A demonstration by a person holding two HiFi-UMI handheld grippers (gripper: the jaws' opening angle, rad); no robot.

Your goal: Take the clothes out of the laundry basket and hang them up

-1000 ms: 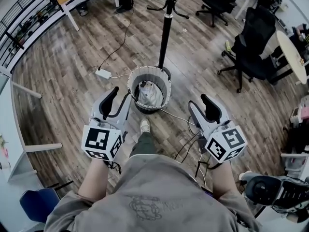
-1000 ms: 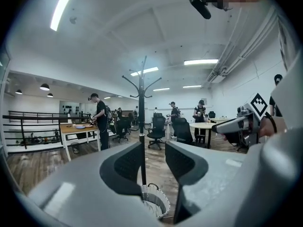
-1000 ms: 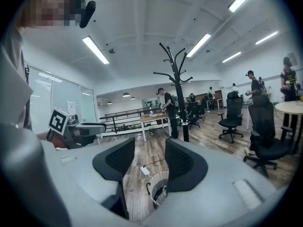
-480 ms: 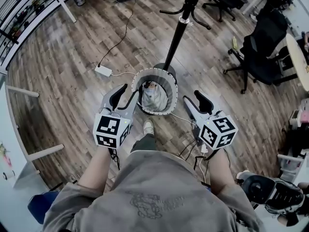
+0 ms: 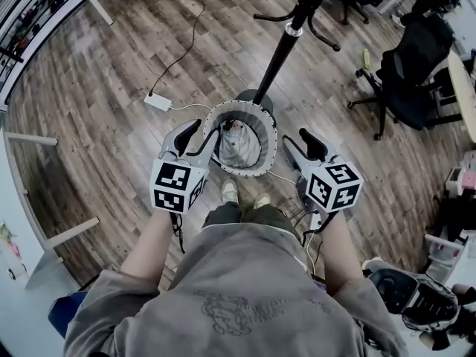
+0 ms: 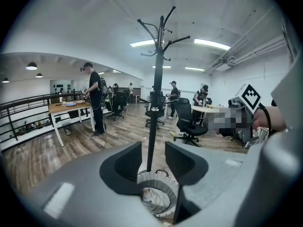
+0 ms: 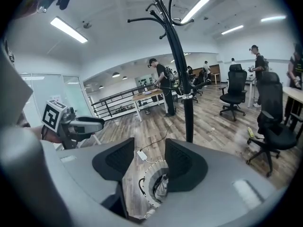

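Observation:
A round laundry basket point(image 5: 216, 119) with a white ribbed wall stands on the wood floor at the foot of a black coat stand point(image 5: 285, 42). A pale crumpled garment point(image 5: 238, 149) lies inside it. My left gripper point(image 5: 198, 134) hangs open just left of the basket's rim, nothing between its fingers. My right gripper point(image 5: 300, 146) is open just right of the rim, also holding nothing. In the left gripper view the basket point(image 6: 166, 182) and the garment point(image 6: 151, 200) show below the parted jaws of the left gripper point(image 6: 152, 162). The right gripper point(image 7: 144, 162) frames the basket point(image 7: 147, 181) the same way.
A white power strip point(image 5: 158, 101) and its cable lie on the floor left of the basket. Black office chairs point(image 5: 416, 65) stand at the right, a white desk leg point(image 5: 98, 6) at the far left. People stand at desks point(image 6: 97, 103) further back. My feet point(image 5: 230, 192) are just behind the basket.
Both grippers have moved forward and down, from well short of the basket to either side of its rim. The basket and coat stand now sit closer in the head view.

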